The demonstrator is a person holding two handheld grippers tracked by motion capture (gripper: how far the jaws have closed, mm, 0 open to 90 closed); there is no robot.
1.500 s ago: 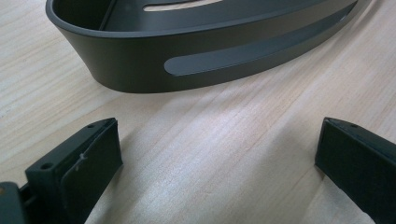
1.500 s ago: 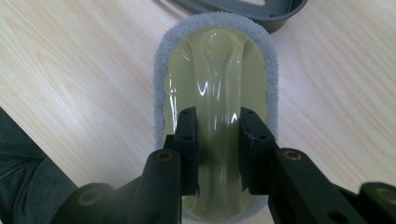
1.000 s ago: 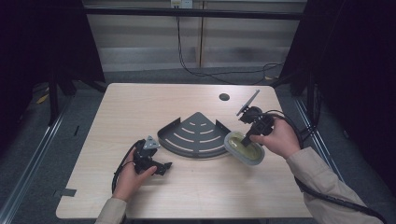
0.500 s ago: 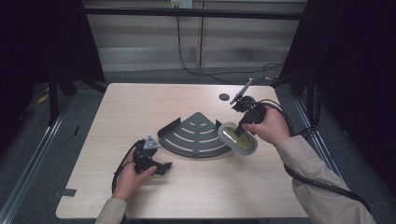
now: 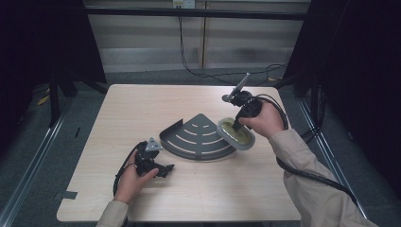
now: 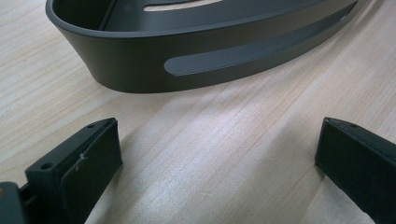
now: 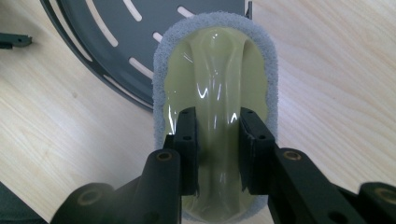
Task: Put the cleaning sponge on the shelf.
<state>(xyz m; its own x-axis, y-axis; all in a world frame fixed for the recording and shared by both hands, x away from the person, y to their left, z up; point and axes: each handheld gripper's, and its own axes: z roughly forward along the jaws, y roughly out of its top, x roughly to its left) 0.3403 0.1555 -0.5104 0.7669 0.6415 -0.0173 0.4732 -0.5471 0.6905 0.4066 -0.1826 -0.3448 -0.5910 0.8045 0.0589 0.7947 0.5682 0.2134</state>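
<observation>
Now scrubber (image 7: 215, 84) clamped (handle) between right gripper (image 7: 218, 140) jaws.

No text, label, brand or number can be read anywhere.

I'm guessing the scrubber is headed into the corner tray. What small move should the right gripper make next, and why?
Probably carry it a little further over the tray and lower it. The right gripper is shut on the ridge of the scrubber, which overlaps only the rim of the corner tray. The left gripper rests open on the table, apart from the tray.
</observation>
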